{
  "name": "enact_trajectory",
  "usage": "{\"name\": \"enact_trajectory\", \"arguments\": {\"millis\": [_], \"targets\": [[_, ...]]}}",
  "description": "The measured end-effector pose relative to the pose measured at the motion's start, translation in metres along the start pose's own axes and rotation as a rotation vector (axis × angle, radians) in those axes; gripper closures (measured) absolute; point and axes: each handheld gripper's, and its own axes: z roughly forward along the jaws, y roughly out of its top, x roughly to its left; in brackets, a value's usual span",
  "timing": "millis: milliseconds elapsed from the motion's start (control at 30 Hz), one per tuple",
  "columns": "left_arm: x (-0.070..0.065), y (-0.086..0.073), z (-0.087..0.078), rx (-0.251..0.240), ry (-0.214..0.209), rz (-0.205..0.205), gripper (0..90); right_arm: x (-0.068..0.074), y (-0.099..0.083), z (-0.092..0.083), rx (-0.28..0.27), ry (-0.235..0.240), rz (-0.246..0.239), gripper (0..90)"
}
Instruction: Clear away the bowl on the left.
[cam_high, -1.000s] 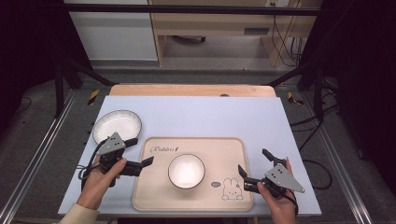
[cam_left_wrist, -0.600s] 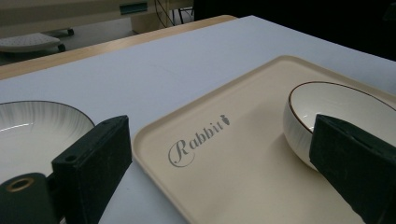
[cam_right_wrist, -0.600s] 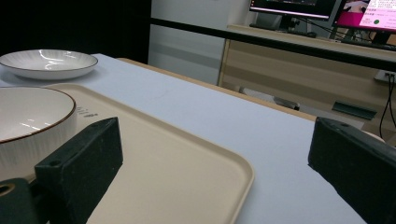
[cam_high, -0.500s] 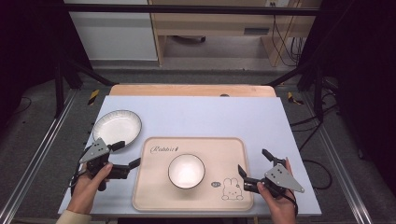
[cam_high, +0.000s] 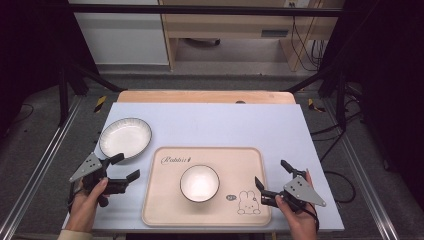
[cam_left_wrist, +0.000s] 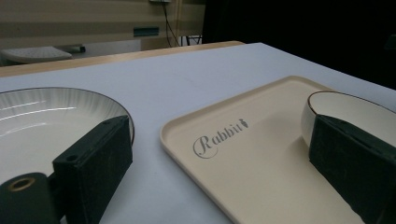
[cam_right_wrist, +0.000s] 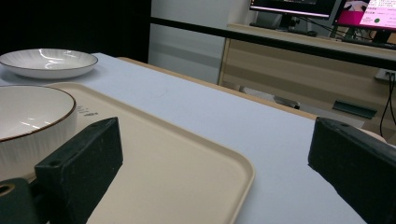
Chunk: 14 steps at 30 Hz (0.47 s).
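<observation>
A beige tray (cam_high: 250, 160) printed "Rabbit" lies at the table's front middle, also in the left gripper view (cam_left_wrist: 261, 154) and the right gripper view (cam_right_wrist: 177, 177). A white bowl (cam_high: 199, 183) (cam_left_wrist: 355, 109) (cam_right_wrist: 28, 116) stands on it. A white ribbed plate (cam_high: 125, 137) (cam_left_wrist: 42, 121) (cam_right_wrist: 46, 59) rests on the table to the tray's left. My left gripper (cam_high: 124, 168) is open, just left of the tray and in front of the plate. My right gripper (cam_high: 273, 174) is open at the tray's right front corner. Both hold nothing.
The table has a pale blue-grey top (cam_high: 220, 125) with a wooden strip (cam_high: 205, 96) along its far edge. Black frame legs (cam_high: 65, 85) stand at both sides. A wooden desk (cam_right_wrist: 299, 70) with monitors (cam_right_wrist: 369, 11) stands beyond.
My left gripper has drawn back toward the left front, away from the tray and off the plate's edge. The right gripper, bowl and plate have stayed put.
</observation>
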Motion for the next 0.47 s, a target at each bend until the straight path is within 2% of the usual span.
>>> {"name": "enact_trajectory", "arguments": {"millis": [200, 400, 467], "targets": [[0.009, -0.009, -0.006, -0.002, 0.031, -0.015, 6.1, 0.000, -0.001, 0.000, 0.006, 0.000, 0.001, 3.2], [0.006, -0.013, -0.008, 0.031, 0.028, 0.041, 6.1, 0.000, -0.002, 0.000, 0.007, -0.004, 0.005, 3.2], [0.004, -0.013, -0.007, 0.038, 0.026, 0.046, 6.1, 0.000, -0.002, -0.001, 0.008, -0.005, 0.007, 3.2]]}}
